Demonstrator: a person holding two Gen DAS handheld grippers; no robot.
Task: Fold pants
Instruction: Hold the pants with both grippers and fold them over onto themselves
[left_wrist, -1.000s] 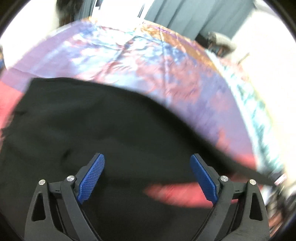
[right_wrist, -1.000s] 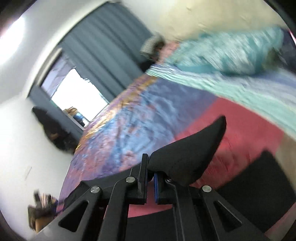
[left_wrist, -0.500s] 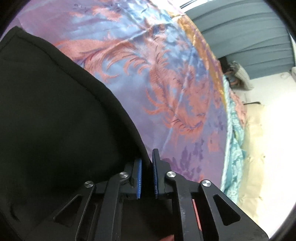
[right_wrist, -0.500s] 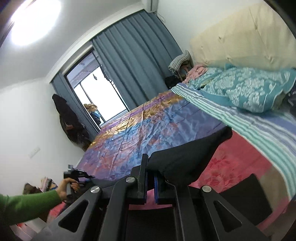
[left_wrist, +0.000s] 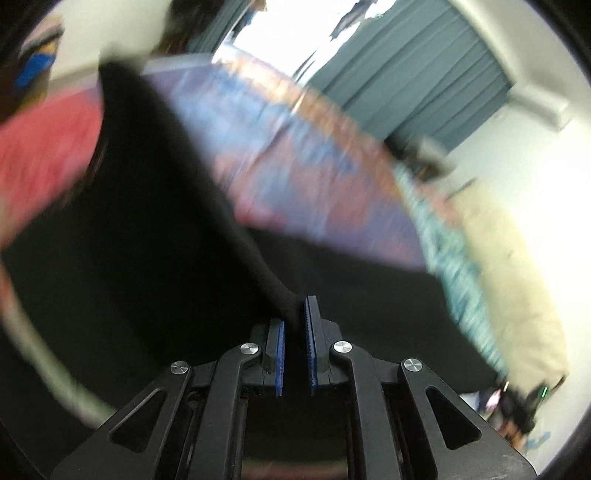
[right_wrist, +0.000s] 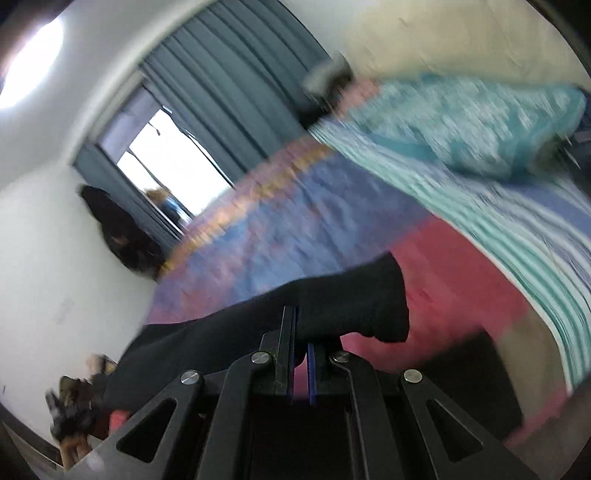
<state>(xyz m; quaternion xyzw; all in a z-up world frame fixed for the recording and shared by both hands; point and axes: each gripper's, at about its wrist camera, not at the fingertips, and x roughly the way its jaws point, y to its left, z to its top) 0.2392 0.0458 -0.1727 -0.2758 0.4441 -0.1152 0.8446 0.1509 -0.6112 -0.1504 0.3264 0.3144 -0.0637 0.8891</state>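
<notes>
Both views are smeared by motion blur; fine detail is lost.

Left wrist view: we see the left gripper with its blue-padded jaws drawn close together, pinching a ridge of the black pants. From the pinch the cloth climbs toward 11 o'clock as a dark band, ending in a corner near the top left. More black fabric fills the lower half of the view, spreading to 3 o'clock and 9 o'clock. Behind it lies the bedspread, purple-blue with orange patterning, and a red part of it shows at 9 to 10 o'clock. A teal patterned pillow sits at 3 o'clock, with a beige headboard just beyond it. Grey-blue curtains hang at 1 o'clock.

Right wrist view: we note the right gripper, jaws nearly shut, clamped on a thick fold of the pants. The fold bulges to 2 o'clock of the fingertips and ends in a rounded edge; the rest trails down toward 8 o'clock. Below and right of the fold the bedspread shows red; purple-blue runs toward 11 o'clock. A teal-and-white striped blanket crosses at 3 o'clock, the teal pillow above it. Curtains and a bright window sit at 10 to 12 o'clock. A dark garment hangs on the wall at 9 o'clock.
</notes>
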